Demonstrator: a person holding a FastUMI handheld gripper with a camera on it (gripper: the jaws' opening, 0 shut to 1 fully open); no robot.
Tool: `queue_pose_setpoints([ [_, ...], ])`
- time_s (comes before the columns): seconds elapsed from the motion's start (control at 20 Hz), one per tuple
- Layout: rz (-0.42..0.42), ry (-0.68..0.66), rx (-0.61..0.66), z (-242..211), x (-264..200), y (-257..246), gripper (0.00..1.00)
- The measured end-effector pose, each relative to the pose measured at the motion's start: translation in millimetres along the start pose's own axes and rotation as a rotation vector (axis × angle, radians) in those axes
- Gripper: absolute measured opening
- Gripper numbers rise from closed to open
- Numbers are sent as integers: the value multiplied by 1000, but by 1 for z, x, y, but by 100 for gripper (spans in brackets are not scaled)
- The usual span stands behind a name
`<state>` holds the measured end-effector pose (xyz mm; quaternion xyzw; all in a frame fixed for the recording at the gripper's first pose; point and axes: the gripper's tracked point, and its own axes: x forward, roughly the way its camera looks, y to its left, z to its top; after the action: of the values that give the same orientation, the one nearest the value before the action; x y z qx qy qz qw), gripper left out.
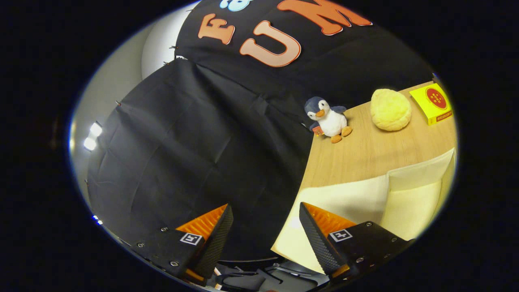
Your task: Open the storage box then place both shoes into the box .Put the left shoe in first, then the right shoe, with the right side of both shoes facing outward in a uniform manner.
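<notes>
Fingers (261, 235) spread wide and empty, aimed mostly at the black wall; box (405, 194), pale and cream, just ahead off the right finger on the counter (357, 158), no shoes seen.

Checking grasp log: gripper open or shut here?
Open. The gripper fingers stand wide apart with nothing between them; black cloth shows through the gap.

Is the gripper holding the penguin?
No, the gripper is open and empty, and the penguin sits far beyond the fingers on the table.
</notes>
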<state>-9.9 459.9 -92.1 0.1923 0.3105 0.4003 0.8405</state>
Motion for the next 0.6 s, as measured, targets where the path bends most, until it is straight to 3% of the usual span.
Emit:
queue_pose_setpoints([
  [0.25,-146,-55,-102,15,-37,-57,98],
  [0.6,-314,-146,-97,39,-107,-138,98],
])
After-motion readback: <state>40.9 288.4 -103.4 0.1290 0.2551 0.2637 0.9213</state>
